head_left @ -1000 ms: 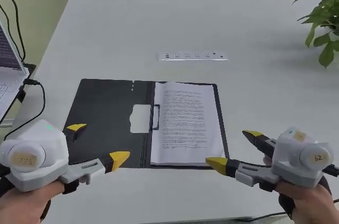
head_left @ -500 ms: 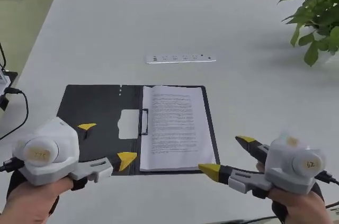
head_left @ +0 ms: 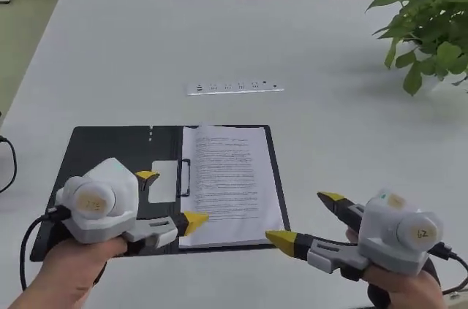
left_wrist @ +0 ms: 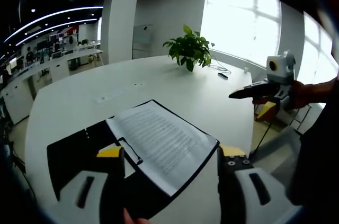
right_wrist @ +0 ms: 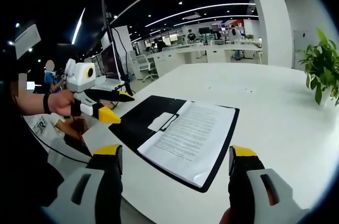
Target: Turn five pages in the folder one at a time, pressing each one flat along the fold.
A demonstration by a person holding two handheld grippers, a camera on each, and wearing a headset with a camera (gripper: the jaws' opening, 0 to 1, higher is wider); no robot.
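Note:
A black folder (head_left: 110, 150) lies open on the white table, a stack of printed pages (head_left: 228, 177) clipped to its right half. My left gripper (head_left: 171, 199) hovers open over the folder's near left part, its yellow tips apart. My right gripper (head_left: 307, 218) is open too, just off the pages' near right corner and touching nothing. In the left gripper view the folder (left_wrist: 74, 152) and pages (left_wrist: 159, 142) lie ahead of my left gripper (left_wrist: 170, 152). From the right gripper view the pages (right_wrist: 193, 134) sit between the tips of my right gripper (right_wrist: 176, 152).
A white power strip (head_left: 234, 88) lies on the table beyond the folder. A green potted plant (head_left: 428, 20) stands at the far right. A black cable (head_left: 9, 166) trails off the table's left edge. The white table (head_left: 219, 31) stretches far back.
My left gripper has moved right and up over the folder's near left part. My right gripper has shifted slightly left. The head camera has panned right, so the laptop has left the picture.

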